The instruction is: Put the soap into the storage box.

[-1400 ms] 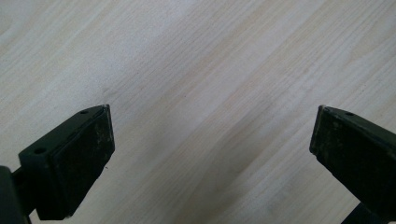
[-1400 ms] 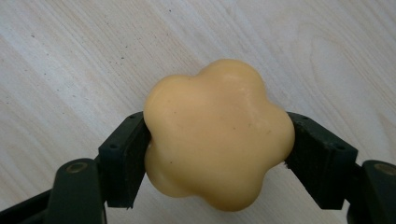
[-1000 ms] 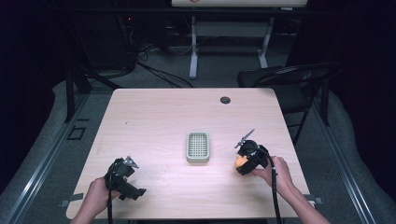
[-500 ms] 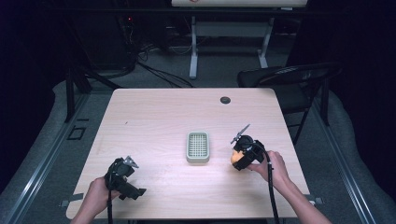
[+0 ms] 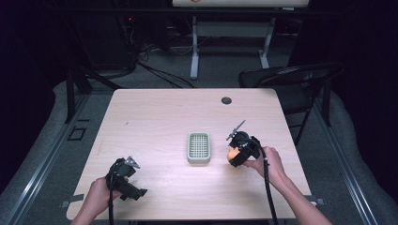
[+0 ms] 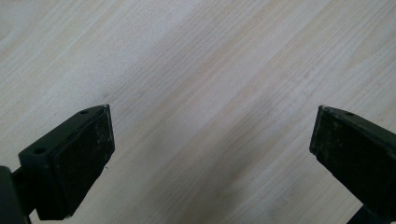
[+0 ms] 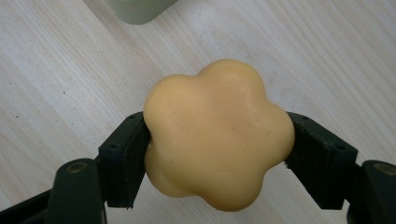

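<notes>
Leftward across the frame goes the right gripper [image 5: 233, 154], now just right of the tray [image 5: 198, 147] at centre, pinching the lobed yellow soap [image 7: 218, 133] by its rounded sides, which could squirt free, while the left gripper [image 6: 210, 154] hangs spread wide over bare table [image 5: 155, 117].

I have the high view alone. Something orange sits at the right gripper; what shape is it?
Observer: The right gripper view shows a flower-shaped orange soap, lobed round its edge.
Operator: Is it actually held?
Observer: Yes, the right gripper has its jaws pressed on opposite sides of it.
Operator: And the left gripper's jaws?
Observer: The left gripper has its jaws wide apart over bare table.
</notes>
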`<state>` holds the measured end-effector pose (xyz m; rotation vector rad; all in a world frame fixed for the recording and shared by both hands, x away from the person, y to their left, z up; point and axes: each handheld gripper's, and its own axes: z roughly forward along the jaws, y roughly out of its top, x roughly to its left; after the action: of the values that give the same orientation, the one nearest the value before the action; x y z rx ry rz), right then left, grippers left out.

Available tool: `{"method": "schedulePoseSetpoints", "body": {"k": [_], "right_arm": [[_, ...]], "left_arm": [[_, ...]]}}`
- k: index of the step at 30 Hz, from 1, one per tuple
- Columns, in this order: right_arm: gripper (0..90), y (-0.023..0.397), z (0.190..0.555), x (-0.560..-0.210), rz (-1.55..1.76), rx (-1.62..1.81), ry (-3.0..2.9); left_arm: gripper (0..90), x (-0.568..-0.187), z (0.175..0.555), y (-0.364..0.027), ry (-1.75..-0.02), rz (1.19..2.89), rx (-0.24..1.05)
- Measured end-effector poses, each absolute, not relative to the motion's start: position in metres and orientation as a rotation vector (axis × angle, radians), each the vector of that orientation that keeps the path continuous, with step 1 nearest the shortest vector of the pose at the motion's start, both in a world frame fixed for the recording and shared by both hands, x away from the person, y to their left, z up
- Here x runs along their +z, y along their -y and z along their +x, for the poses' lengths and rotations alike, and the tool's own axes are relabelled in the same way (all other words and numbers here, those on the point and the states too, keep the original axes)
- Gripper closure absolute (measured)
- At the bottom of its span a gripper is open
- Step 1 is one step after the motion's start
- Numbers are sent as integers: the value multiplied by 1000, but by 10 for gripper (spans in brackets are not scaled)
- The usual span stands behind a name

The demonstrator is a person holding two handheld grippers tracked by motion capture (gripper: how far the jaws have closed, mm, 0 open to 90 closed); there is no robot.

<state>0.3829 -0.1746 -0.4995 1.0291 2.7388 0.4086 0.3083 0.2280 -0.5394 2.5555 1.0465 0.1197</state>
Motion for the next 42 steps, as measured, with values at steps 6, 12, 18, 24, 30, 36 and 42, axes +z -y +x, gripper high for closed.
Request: {"method": "schedulePoseSetpoints", "body": {"k": [6, 12, 18, 24, 30, 36, 42], "right_arm": [[266, 170, 386, -496, 1013, 396, -2747], [266, 163, 391, -490, 1003, 407, -2744], [266, 156, 395, -484, 978, 392, -2746], [267, 150, 399, -480, 975, 417, -2740], [266, 142, 403, -478, 965, 424, -2743], [266, 135, 406, -477, 959, 441, -2738], [266, 128, 410, -477, 945, 434, -2751]], "left_arm": [[1, -540, 309, -227, -1046, 2553, 120], [1, -540, 309, -227, -1045, 2554, 116], [1, -540, 309, -227, -1043, 2554, 117], [1, -540, 309, -227, -1041, 2555, 117], [1, -540, 309, -227, -1040, 2555, 117], [1, -540, 308, -227, -1040, 2553, 118], [1, -540, 308, -227, -1039, 2553, 117]]}}
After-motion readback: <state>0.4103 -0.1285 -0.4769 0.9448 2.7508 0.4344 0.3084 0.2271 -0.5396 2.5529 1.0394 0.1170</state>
